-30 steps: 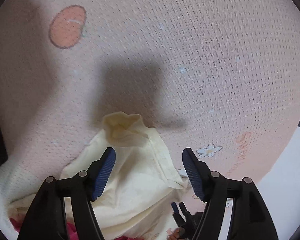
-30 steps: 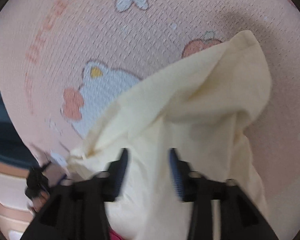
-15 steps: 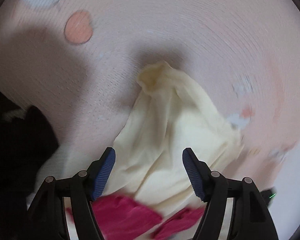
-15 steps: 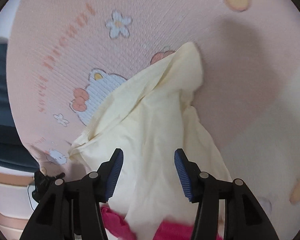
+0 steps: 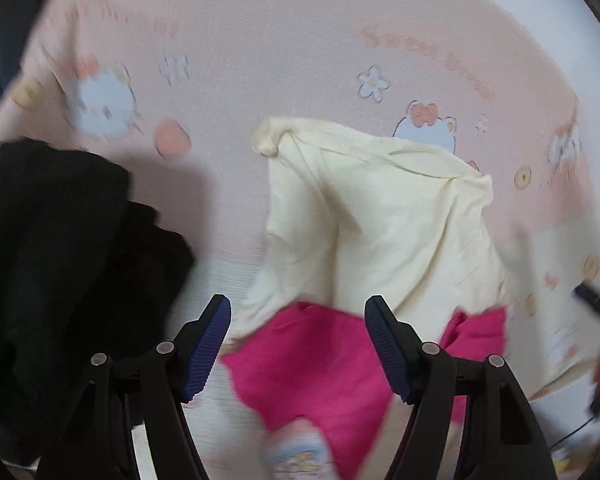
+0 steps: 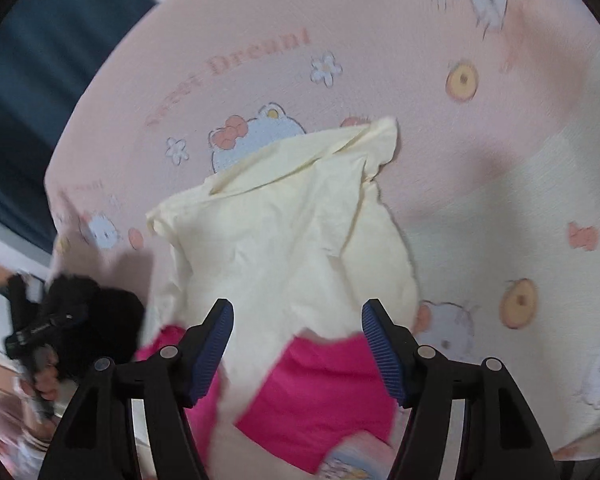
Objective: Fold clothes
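Left wrist view: the left gripper (image 5: 298,344) has its jaws spread wide with nothing between the blue pads; it hangs above the cloth. Below it lies a pale yellow, crumpled cotton garment (image 5: 380,216) on a pink cartoon-print bed sheet (image 5: 284,60). The garment is rumpled, one bunched corner pointing up-left and a loose ridge running across its top. A bright magenta fabric piece (image 5: 320,368) lies at its near edge, partly under the yellow cloth. A heap of black clothing (image 5: 60,240) sits to the left, apart from the yellow garment. The frame is motion-blurred.

Right wrist view: the right gripper (image 6: 298,344) is likewise wide open and empty, over the same pale yellow garment (image 6: 284,248). The magenta piece (image 6: 324,392) shows below the yellow hem. The black heap (image 6: 96,320) lies at lower left, beside the other handheld tool.

Progress, judged: no flat, squared fold is visible on the yellow garment; its edges are uneven and wrinkled. Whether a fold is half-made or merely loose, I cannot tell. The black heap appears unfolded. Folding work remains.
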